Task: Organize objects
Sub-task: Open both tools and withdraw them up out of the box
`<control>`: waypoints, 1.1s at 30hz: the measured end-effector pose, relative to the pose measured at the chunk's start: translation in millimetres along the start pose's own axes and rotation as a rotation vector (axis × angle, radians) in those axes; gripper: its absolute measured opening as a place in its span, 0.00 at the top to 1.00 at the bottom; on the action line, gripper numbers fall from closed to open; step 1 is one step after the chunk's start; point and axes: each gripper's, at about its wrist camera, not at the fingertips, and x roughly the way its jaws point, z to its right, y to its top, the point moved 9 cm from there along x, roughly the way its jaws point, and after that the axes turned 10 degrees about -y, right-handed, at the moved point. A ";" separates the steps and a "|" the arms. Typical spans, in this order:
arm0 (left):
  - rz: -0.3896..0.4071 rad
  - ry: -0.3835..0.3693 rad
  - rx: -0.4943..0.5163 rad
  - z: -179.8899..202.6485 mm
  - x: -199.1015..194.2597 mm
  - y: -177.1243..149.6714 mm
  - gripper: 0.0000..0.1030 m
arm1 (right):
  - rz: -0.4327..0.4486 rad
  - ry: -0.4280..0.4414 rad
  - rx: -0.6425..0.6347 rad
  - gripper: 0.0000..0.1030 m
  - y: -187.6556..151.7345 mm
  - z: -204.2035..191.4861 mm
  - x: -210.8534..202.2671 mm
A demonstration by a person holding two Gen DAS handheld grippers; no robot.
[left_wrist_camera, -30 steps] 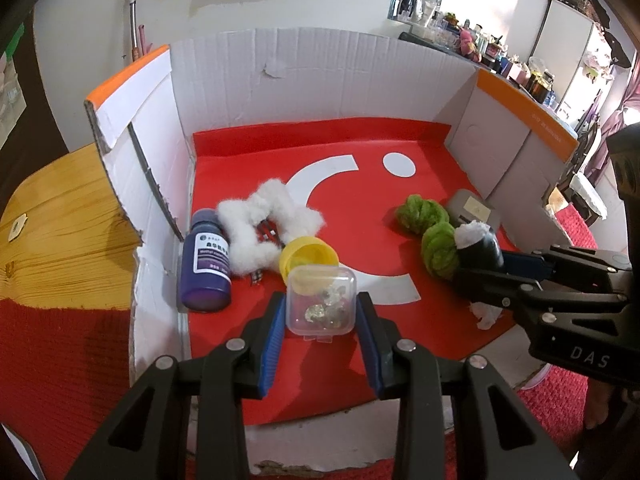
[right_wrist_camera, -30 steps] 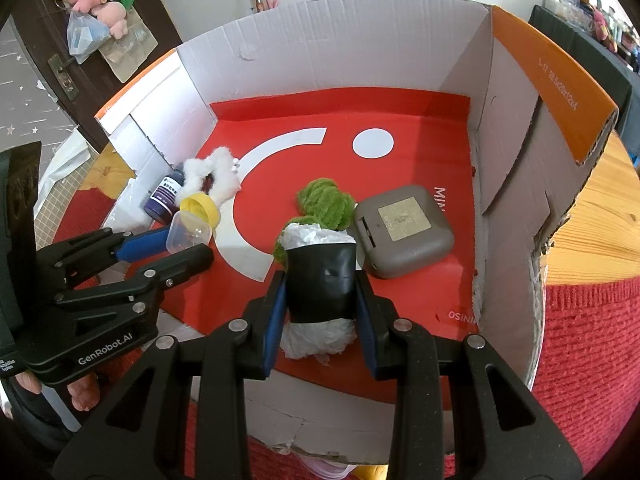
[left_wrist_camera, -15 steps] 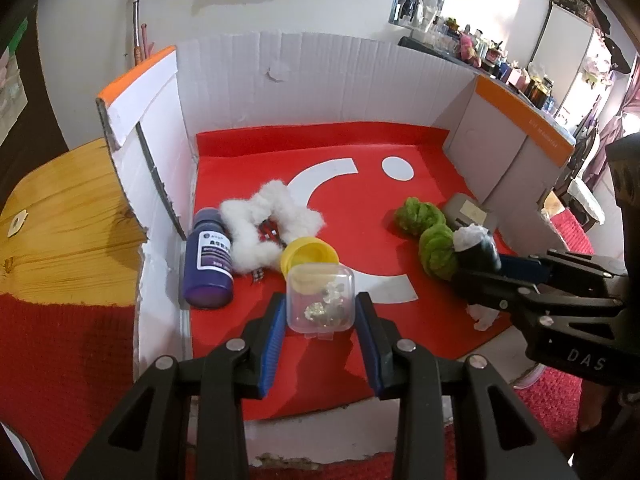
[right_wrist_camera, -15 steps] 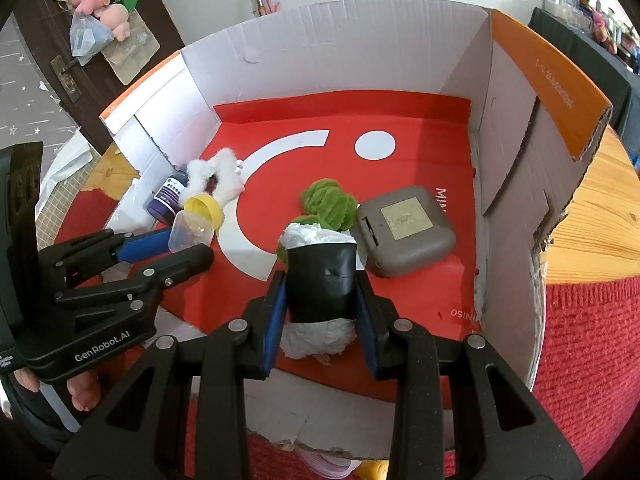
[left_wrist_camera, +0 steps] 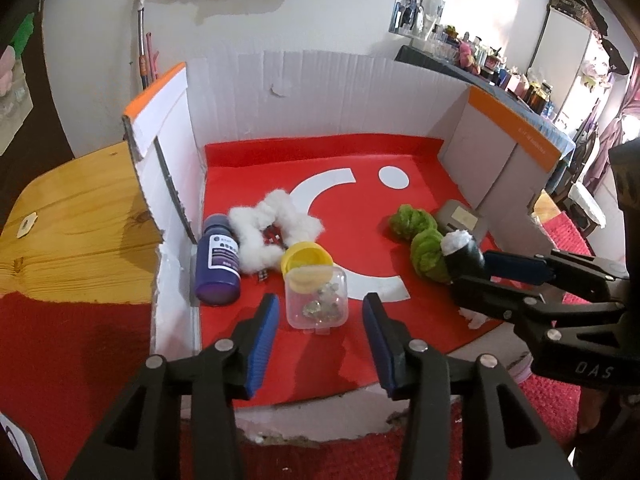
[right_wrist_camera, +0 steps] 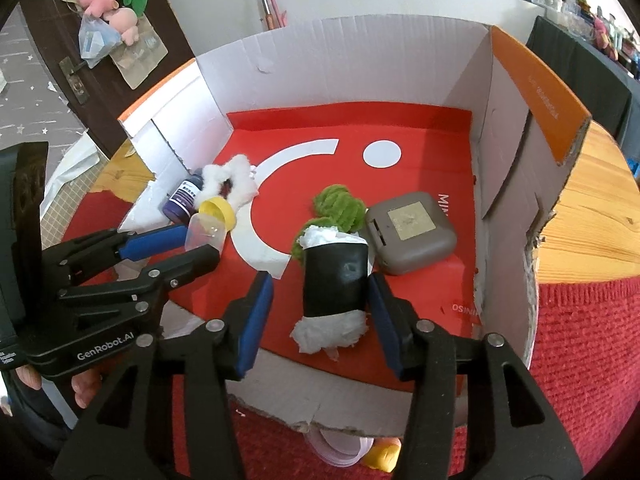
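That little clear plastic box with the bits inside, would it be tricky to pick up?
Probably not heavy: the clear box looks thin-walled, with few loose pieces inside. Its smooth sides might slip between the left gripper pads. The yellow lid seems open, so tilting could spill the contents.

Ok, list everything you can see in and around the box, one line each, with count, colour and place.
Open cardboard box: one, white walls, red floor, on wooden table.
Plastic bottle: one, purple, lying at left wall.
Fluffy cotton ring: one, white, beside bottle.
Clear plastic jar: one, yellow lid, front left.
Fuzzy pom-poms: two, green, centre.
Rounded square case: one, grey, right.
Black-wrapped white roll: one, front centre.
Left tool: open around jar.
Right tool: open around roll.
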 end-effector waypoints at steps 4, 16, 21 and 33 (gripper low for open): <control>0.014 0.004 0.001 1.8 -4.9 0.3 0.50 | 0.016 0.004 -0.002 0.54 -0.9 -0.7 -8.7; 0.071 0.017 0.009 9.3 -31.8 -4.0 0.35 | 0.091 -0.007 -0.016 0.43 -4.8 -8.4 -44.9; 0.096 0.028 0.016 13.0 -42.8 -6.5 0.28 | 0.112 -0.016 -0.027 0.37 -9.8 -13.3 -56.6; 0.136 0.039 0.025 22.2 -65.4 -18.9 0.18 | 0.162 -0.020 -0.025 0.24 -22.3 -17.7 -87.0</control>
